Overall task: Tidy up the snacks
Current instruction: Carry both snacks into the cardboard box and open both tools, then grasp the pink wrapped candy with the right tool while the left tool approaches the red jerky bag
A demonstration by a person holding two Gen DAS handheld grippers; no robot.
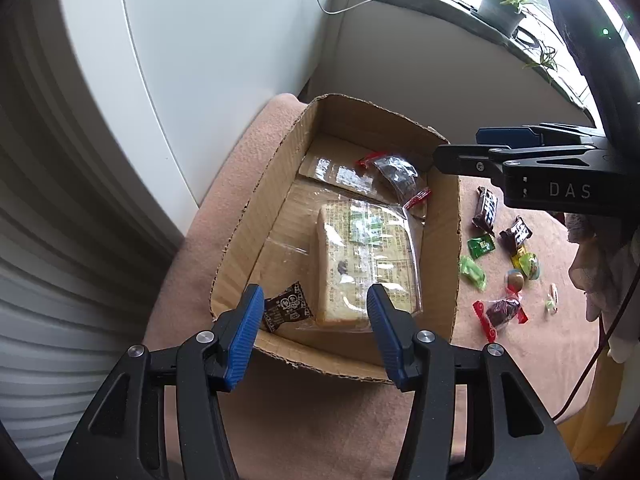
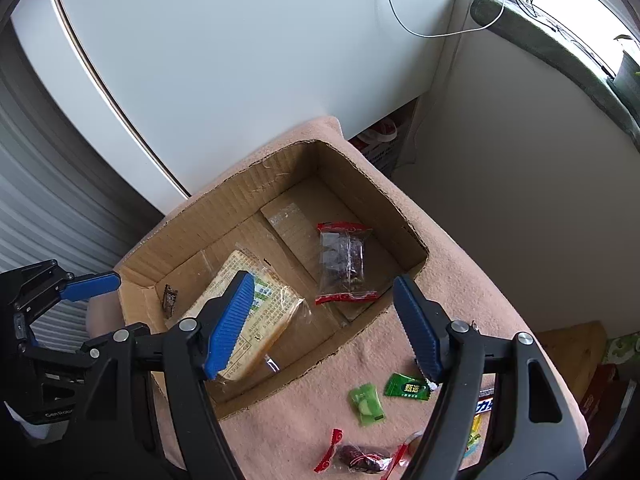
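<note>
An open cardboard box [image 1: 256, 216] [image 2: 200, 216] sits on a pink cloth. In it lie a wrapped bread slice [image 1: 364, 264] [image 2: 256, 312], a clear red-ended packet [image 1: 396, 176] [image 2: 344, 264] and a small dark sachet [image 1: 286, 308] [image 2: 170, 300]. My left gripper [image 1: 316, 332] is open and empty above the box's near edge. My right gripper [image 2: 324, 324] is open and empty above the box's right edge; it shows in the left wrist view [image 1: 460, 148]. Loose candies lie right of the box: chocolate bars [image 1: 486, 208], green sweets [image 1: 480, 246] [image 2: 368, 400], a red-ended date packet [image 1: 500, 312] [image 2: 360, 456].
The pink cloth [image 1: 320, 420] [image 2: 460, 280] covers a small table. A white cabinet [image 1: 180, 60] and a ribbed grey surface [image 1: 40, 240] stand to the left. A windowsill with a potted plant [image 1: 504, 4] and cables is at the back right.
</note>
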